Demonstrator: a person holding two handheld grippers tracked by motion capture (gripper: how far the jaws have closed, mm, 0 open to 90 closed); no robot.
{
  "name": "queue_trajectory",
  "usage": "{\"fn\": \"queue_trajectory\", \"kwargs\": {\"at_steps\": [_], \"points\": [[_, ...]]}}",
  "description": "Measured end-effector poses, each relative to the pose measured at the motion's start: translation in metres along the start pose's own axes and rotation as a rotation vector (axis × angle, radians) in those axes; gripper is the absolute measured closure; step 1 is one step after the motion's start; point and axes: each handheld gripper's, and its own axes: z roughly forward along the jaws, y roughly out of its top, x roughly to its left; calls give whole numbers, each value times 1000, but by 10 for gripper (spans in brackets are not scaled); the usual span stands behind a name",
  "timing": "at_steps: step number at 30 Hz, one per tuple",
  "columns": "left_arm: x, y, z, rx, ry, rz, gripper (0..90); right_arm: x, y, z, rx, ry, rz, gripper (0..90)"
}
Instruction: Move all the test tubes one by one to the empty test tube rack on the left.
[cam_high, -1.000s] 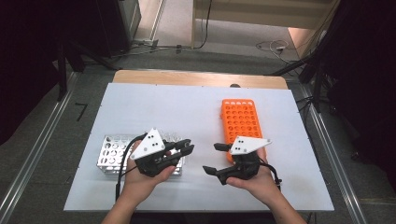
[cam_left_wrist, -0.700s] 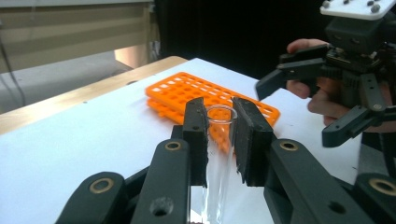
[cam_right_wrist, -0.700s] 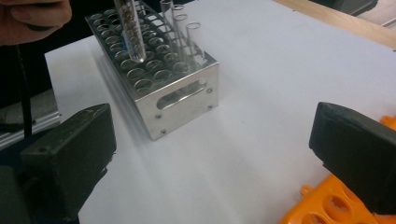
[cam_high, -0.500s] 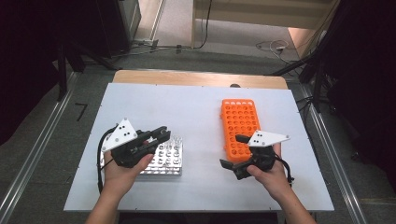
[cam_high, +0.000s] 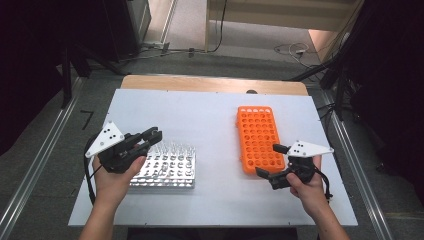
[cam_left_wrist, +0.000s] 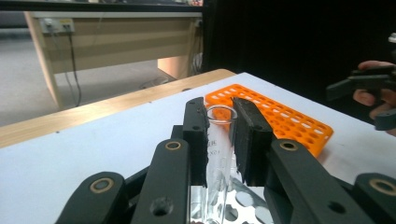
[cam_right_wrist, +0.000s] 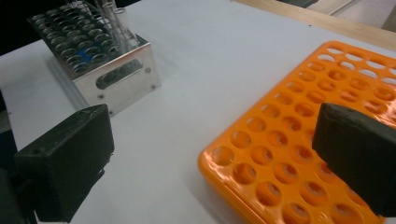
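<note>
Clear glass test tube (cam_left_wrist: 219, 154) w/ faint grey print. Orange plastic tube rack (cam_high: 258, 138), grid of round holes. Shiny silver metal rack (cam_high: 167, 169), same hole pattern. White table (cam_high: 200, 117), tan wood edge. Black tool (cam_high: 152, 136) jaws.

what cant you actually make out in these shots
- Bottom of the glass tube clamped in the left gripper: cut off by the lower edge of the left gripper view, so whether it has left the metal rack is unclear.
- Print on the tube: too small and blurred to read.
- How many tubes stand in the metal rack: blurred in the high view, cut off in the right gripper view.
- Near corner of the orange rack: covered by the open right gripper.
</note>
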Motion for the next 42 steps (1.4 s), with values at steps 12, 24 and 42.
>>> {"fn": "queue_trajectory", "kwargs": {"at_steps": [12, 24, 42], "points": [[21, -6, -5, -17, 83, -39, 759, -19, -16, -19, -11, -70, 46, 0], [28, -18, 11, -1, 108, -61, 759, -33, -22, -31, -43, -113, 85, 0], [29, -30, 27, 52, 128, -82, 759, -33, -22, -31, -41, -115, 82, 0]]}}
